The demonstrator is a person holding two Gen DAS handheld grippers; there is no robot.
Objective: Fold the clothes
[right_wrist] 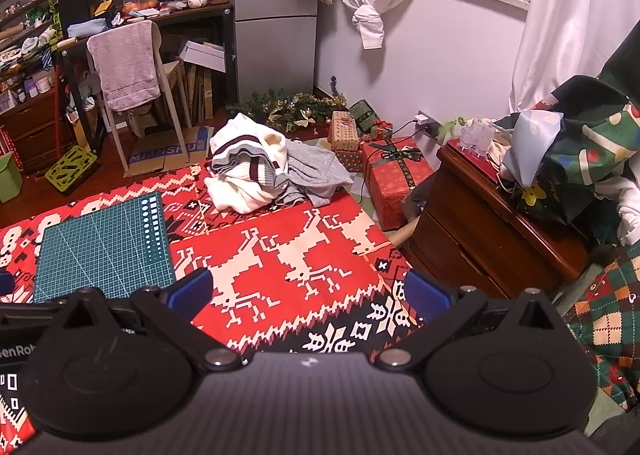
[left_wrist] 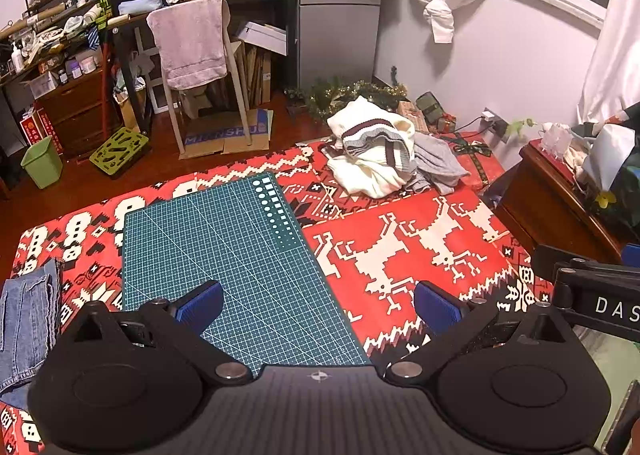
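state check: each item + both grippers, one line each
left gripper: open, empty, above the mat
right gripper: open, empty, above the blanket
white striped sweater: crumpled, unfolded, at the far end
grey garment: rumpled, beside and partly under the sweater
jeans: folded, at the blanket's left edge
green cutting mat: flat, bare
red patterned blanket: spread flat

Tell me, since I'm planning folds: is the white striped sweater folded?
Not folded: the white striped sweater lies crumpled in a heap on grey clothes.
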